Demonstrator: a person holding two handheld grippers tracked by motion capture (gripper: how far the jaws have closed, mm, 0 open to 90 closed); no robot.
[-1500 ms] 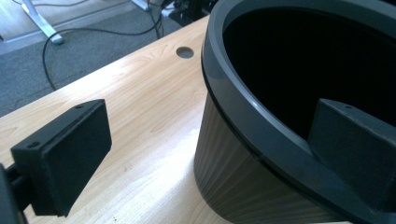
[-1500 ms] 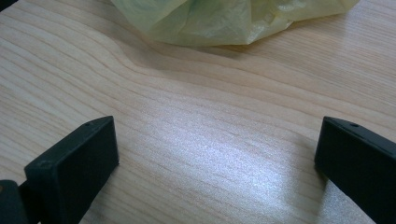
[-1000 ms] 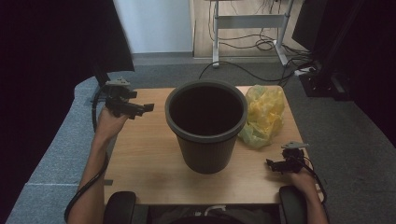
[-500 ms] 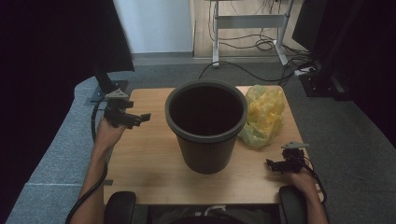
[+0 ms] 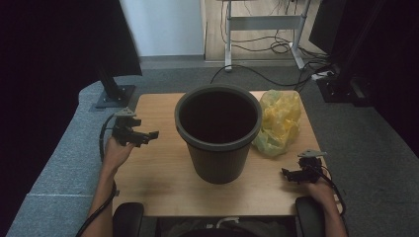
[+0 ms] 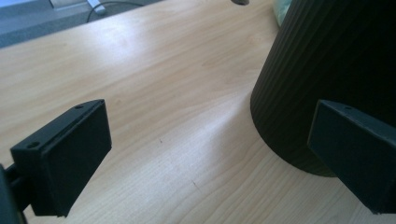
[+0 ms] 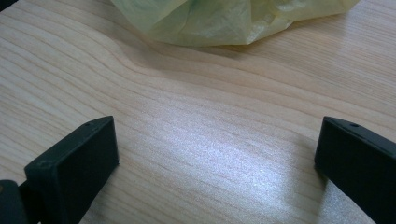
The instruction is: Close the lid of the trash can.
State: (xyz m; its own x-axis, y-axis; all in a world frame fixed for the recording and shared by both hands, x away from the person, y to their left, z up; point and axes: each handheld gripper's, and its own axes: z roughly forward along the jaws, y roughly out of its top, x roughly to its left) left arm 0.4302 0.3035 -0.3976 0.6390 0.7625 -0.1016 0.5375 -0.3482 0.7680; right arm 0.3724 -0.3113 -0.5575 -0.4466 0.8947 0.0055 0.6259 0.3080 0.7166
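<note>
Both my tools gape wide, empty: left tool [image 5: 148, 134] beside the bin [image 5: 218, 133] mid-table, right tool [image 5: 290, 174] near the bag [image 5: 276, 123]. Bag looks light, limp, slippery; I'd pinch a fold.

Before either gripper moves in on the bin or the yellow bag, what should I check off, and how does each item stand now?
1. Left gripper open: ok, fingers spread wide in its own view.
2. Right gripper open: ok, fingers wide apart.
3. Both grippers hold nothing: ok.
4. Bin upright on the table: ok.
5. Bin has nothing in it: cannot tell, its inside is dark.
6. Bag within reach, right of the bin: ok; whether it touches the bin, cannot tell.
</note>
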